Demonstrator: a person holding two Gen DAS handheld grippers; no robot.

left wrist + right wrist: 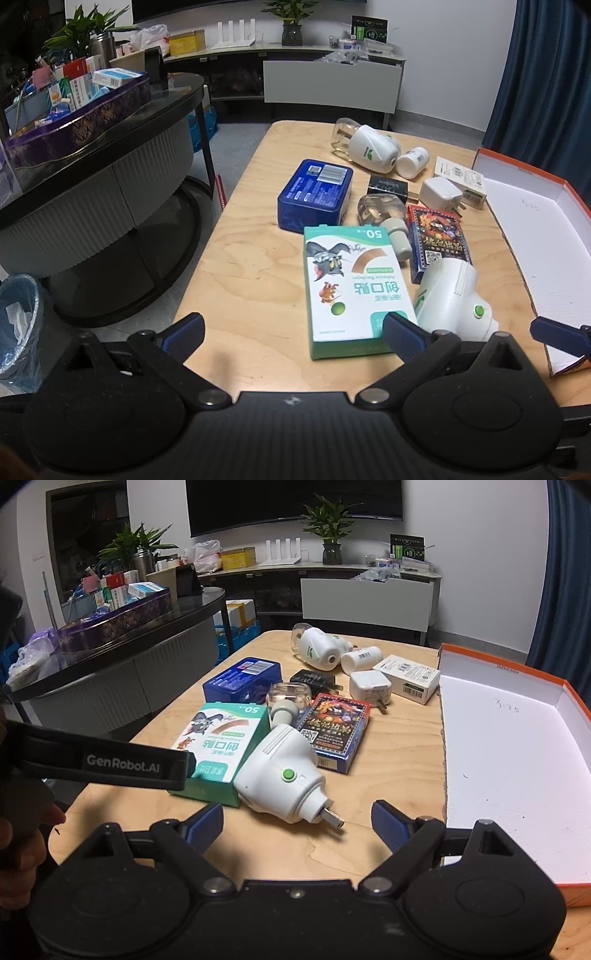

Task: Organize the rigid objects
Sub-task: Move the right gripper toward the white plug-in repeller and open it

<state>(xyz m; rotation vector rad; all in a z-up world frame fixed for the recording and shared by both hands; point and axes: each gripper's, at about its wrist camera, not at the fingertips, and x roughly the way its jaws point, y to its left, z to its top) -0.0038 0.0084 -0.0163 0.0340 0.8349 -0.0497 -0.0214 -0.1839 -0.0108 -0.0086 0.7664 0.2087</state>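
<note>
Bench [236,258]: a light wooden bench carried every item, with a dark round cabinet standing to its left.
Orange box [517,746]: an open, shallow box with orange walls and a white floor lay along the bench's right side, nothing inside it.
Bandage carton [347,288]: a green-and-white carton with a cartoon cat lay flat near the front, between the left gripper's fingers in the left wrist view.
Blue tin [314,194]: it sat behind the carton.
White plug-in device [280,775]: it lay on its side with a green button up, touching the carton's right edge, prongs toward the right gripper.
Card deck [334,731]: a colourful boxed deck lay just behind the device.
Smaller items: a clear bottle [288,696], white charger [369,686], black adapter [314,679], white pill bottle [360,659].
Left gripper [293,330]: jaws spread wide, holding nothing.
Right gripper [297,823]: jaws spread wide, holding nothing, just before the device.
</note>
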